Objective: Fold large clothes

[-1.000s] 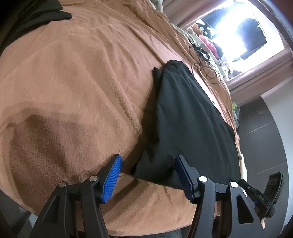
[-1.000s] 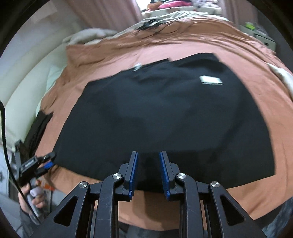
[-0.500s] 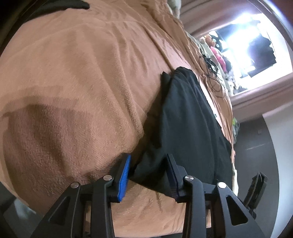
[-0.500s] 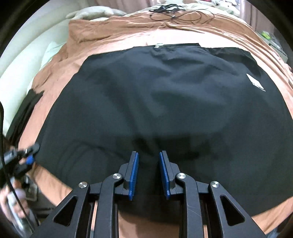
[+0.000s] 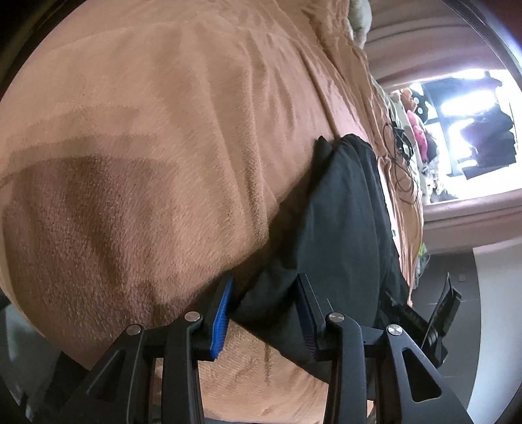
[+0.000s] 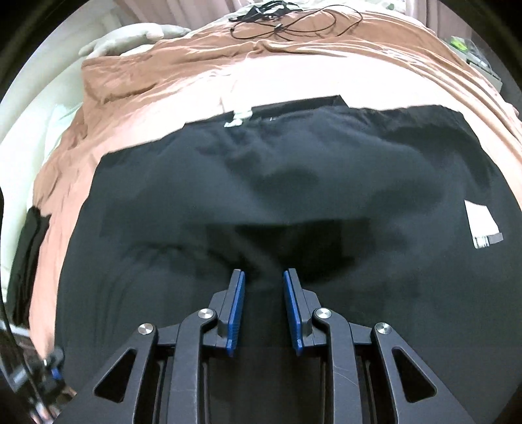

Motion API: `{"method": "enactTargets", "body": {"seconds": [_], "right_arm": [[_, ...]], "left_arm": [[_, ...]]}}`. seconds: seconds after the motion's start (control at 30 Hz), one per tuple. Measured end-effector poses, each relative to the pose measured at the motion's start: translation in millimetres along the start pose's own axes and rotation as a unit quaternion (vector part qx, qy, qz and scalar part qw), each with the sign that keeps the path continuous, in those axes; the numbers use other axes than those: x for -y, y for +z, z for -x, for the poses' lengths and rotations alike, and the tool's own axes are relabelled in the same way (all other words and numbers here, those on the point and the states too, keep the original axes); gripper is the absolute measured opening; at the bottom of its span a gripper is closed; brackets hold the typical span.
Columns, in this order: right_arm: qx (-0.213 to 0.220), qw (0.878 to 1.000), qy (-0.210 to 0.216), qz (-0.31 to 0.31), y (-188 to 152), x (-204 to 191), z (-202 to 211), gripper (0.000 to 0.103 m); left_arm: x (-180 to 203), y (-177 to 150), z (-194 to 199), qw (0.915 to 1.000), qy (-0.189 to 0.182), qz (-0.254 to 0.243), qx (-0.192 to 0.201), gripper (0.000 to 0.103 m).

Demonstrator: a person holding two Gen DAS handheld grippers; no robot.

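Garment: a black garment (image 6: 277, 195) lies spread flat on the brown blanket (image 5: 146, 163) that covers the bed.
Long axis: in the right wrist view it runs side to side, with a straight far edge and a white tag (image 6: 239, 118) there; a white label (image 6: 483, 225) sits toward the right side.
Left gripper (image 5: 266, 313): its jaws have just been closing around the garment's near corner; the bunched cloth sits between the blue pads, but whether they pinch it I cannot tell.
Right gripper (image 6: 263, 306): low over the garment's middle, jaws narrowly apart; whether any cloth is gripped I cannot tell.
Hidden: the garment's near edge is cut off behind the right gripper.
Beyond: black cables (image 6: 287, 22) lie on the blanket's far end.
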State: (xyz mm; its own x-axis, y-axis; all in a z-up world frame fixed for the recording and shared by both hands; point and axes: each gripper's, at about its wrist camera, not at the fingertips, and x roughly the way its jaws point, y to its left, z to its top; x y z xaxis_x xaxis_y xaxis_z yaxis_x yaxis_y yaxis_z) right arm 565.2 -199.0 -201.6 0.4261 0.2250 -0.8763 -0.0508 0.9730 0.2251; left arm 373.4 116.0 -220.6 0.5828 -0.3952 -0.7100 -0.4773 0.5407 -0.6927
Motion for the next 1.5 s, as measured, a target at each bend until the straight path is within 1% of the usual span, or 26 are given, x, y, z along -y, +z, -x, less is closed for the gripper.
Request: {"method": "enactTargets", "body": {"seconds": [0.13, 0.3, 0.37, 0.43, 0.5, 0.6, 0.7, 0.83, 0.87, 0.9, 0.93, 1.03, 1.1, 1.2, 1.33, 1.43, 1.47, 1.5], "right_arm": [[-0.004, 1.0, 0.001, -0.009, 26, 2, -15, 0.025], [-0.01, 1.0, -0.004, -0.013, 49, 3, -25, 0.025], [-0.016, 1.0, 0.006, -0.023, 53, 6, -21, 0.025], [-0.007, 0.999, 0.028, -0.034, 49, 8, -7, 0.025], [0.006, 0.999, 0.048, -0.021, 40, 7, 12, 0.025], [0.016, 0.998, 0.06, -0.004, 23, 6, 36, 0.026], [0.02, 0.997, 0.07, -0.007, -2, 14, 61, 0.026], [0.02, 0.995, 0.1, -0.014, -32, 22, 79, 0.026], [0.02, 0.994, 0.104, -0.018, -38, 23, 82, 0.026], [0.019, 0.994, 0.109, -0.022, -47, 25, 85, 0.026], [0.016, 0.993, 0.116, -0.023, -55, 25, 87, 0.026], [0.011, 0.992, 0.126, -0.023, -76, 25, 89, 0.026], [0.003, 0.992, 0.126, -0.023, -91, 23, 88, 0.026], [-0.008, 0.989, 0.144, -0.03, -108, 22, 83, 0.026], [-0.017, 0.991, 0.133, -0.023, -127, 19, 74, 0.026], [-0.027, 0.989, 0.14, -0.033, -142, 21, 56, 0.026], [-0.025, 0.99, 0.136, -0.034, -145, 22, 53, 0.021], [-0.021, 0.991, 0.13, -0.033, -149, 22, 49, 0.018]], "left_arm": [[-1, -2, 3, 0.9998, -0.002, 0.017, -0.008, 0.039], [-5, -7, 10, 0.9989, -0.021, 0.034, -0.024, 0.039], [-7, -9, 10, 0.9983, -0.029, 0.042, -0.029, 0.039], [-7, -10, 5, 0.9976, -0.037, 0.046, -0.036, 0.04], [-5, -10, 2, 0.9979, -0.033, 0.045, -0.034, 0.04], [1, -8, -3, 0.9983, -0.033, 0.041, -0.025, 0.04], [9, -6, -9, 0.9992, -0.022, 0.025, -0.021, 0.041], [14, -5, -11, 0.9994, -0.014, 0.028, -0.016, 0.04], [16, -5, -10, 0.9996, -0.01, 0.024, -0.013, 0.038], [20, -6, -7, 0.9998, -0.007, 0.016, -0.008, 0.03], [23, -6, -6, 0.9999, -0.005, 0.011, -0.005, 0.018], [34, -6, 4, 0.9999, -0.016, 0.0, 0.0, 0.013], [45, -6, 12, 0.9996, -0.025, -0.013, 0.007, 0.012], [64, -9, 24, 0.9982, -0.042, -0.038, 0.018, 0.011], [91, -15, 39, 0.9947, -0.069, -0.07, 0.028, 0.011], [113, -21, 46, 0.9911, -0.091, -0.093, 0.027, 0.01], [122, -24, 46, 0.9896, -0.098, -0.103, 0.023, 0.01], [129, -29, 46, 0.9882, -0.101, -0.112, 0.022, 0.01]]}}
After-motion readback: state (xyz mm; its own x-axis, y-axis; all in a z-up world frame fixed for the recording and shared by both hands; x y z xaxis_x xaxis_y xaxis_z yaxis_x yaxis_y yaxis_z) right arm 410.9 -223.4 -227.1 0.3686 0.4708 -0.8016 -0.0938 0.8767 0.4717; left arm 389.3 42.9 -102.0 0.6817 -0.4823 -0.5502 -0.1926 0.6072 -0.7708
